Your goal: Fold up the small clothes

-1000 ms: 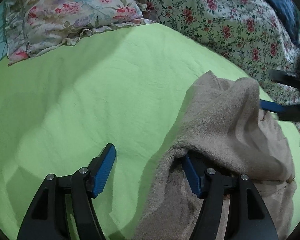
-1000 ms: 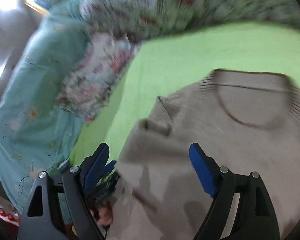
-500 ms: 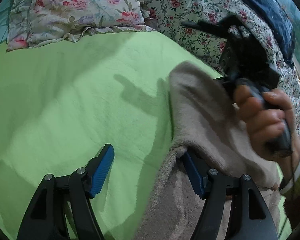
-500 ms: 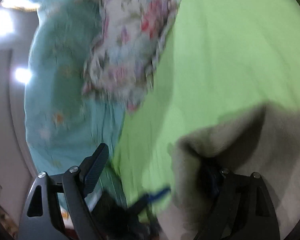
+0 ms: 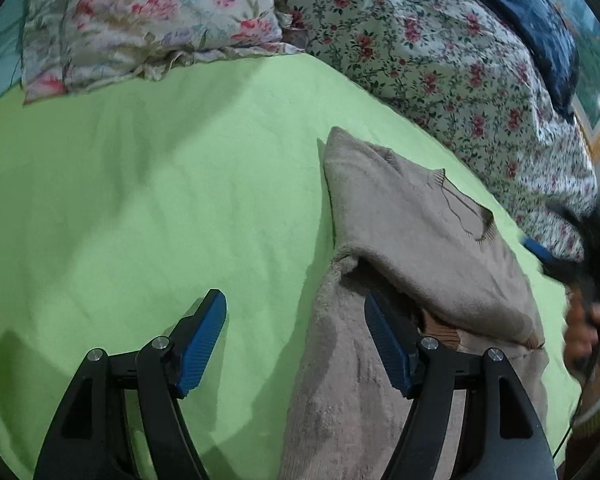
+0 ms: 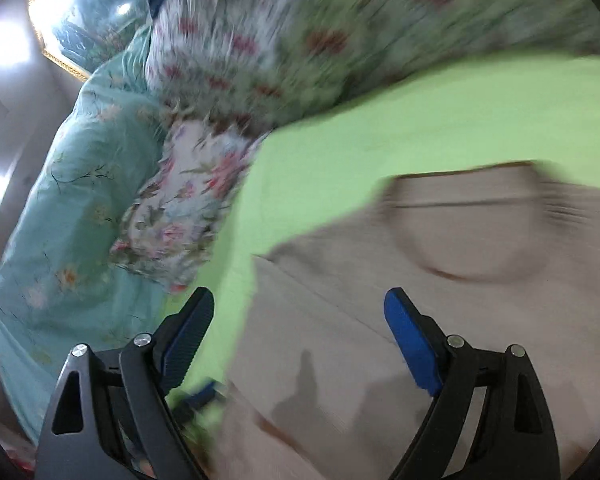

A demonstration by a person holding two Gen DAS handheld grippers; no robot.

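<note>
We see our right gripper (image 6: 296,332) with its jaws spread wide and nothing pressed between the pads. Under and ahead of its right finger lies the beige sweater (image 6: 440,288), neckline ahead, on the green sheet (image 6: 440,120). A floral pillow (image 6: 180,216) sits ahead-left, blurred.

The right wrist view is smeared by motion: the flowered quilt (image 6: 300,32) at twelve o'clock is streaks, and the sweater (image 6: 440,288) collar is soft-edged. In the left wrist view the right gripper (image 5: 556,260) at three o'clock is a dark blur cut by the frame edge, its hand (image 5: 588,320) indistinct. The sweater's lower part runs off at six o'clock.
</note>
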